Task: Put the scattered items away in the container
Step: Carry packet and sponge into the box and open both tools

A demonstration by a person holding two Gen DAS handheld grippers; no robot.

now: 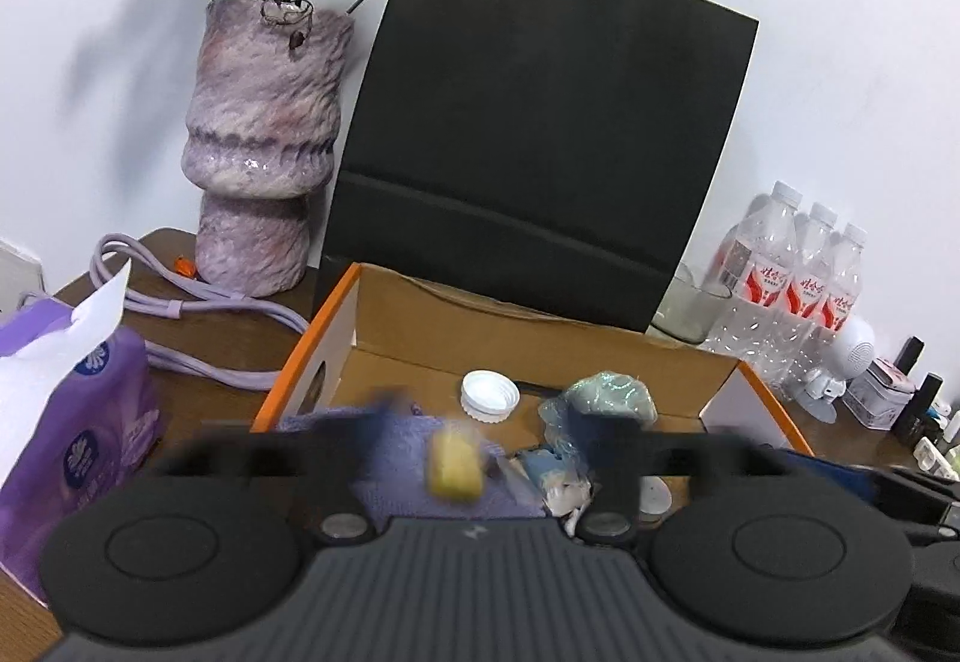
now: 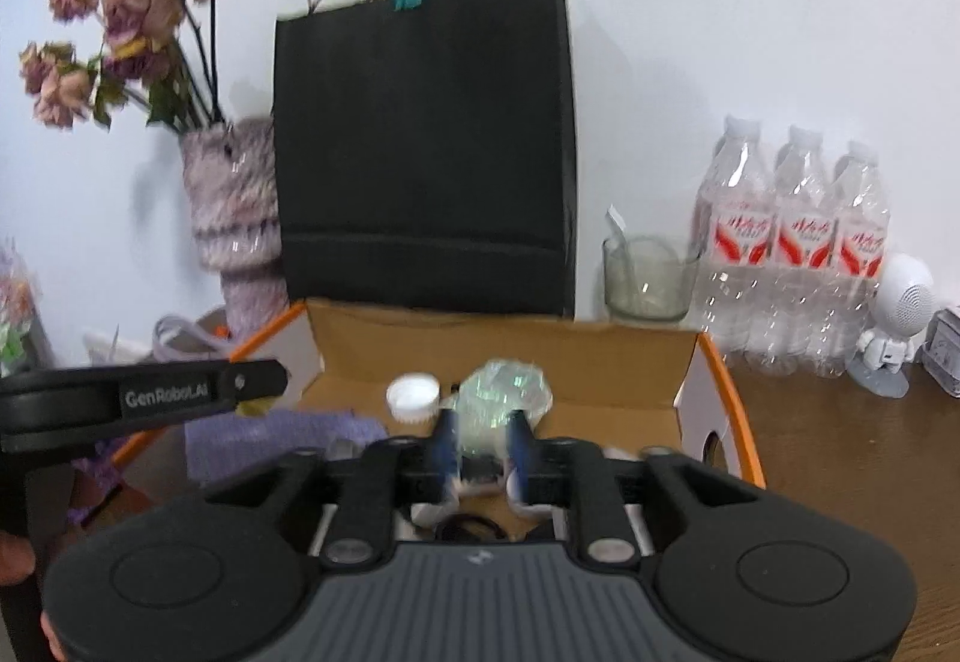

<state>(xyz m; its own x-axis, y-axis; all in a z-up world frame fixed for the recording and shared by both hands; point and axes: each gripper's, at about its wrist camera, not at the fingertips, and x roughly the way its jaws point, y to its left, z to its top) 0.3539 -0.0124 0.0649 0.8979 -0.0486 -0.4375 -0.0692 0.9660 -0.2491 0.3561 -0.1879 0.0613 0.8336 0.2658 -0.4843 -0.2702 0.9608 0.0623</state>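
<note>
An open cardboard box with orange edges (image 1: pixel 528 326) (image 2: pixel 504 356) stands before a black paper bag. Inside lie a white bottle cap (image 1: pixel 490 396) (image 2: pixel 412 397), a crumpled green plastic wrapper (image 1: pixel 609 398) (image 2: pixel 507 389) and a purple cloth (image 1: pixel 420 452) (image 2: pixel 282 437). My left gripper (image 1: pixel 480 440) is open over the box, blurred by motion, and a small yellow item (image 1: pixel 454 467) is between its fingers, not pinched, blurred. My right gripper (image 2: pixel 482 446) hangs over the box with its blue fingers close on either side of the wrapper's near edge. The left gripper's finger also shows in the right wrist view (image 2: pixel 150 398).
A purple vase with dried flowers (image 1: pixel 264 146) (image 2: pixel 234 206) and the black bag (image 1: pixel 534 134) (image 2: pixel 426 146) stand behind the box. A purple tissue pack (image 1: pixel 72 422) and a lilac cable (image 1: pixel 198 302) lie left. A glass (image 2: pixel 648 278), water bottles (image 1: pixel 786 278) (image 2: pixel 792 242) and small items stand right.
</note>
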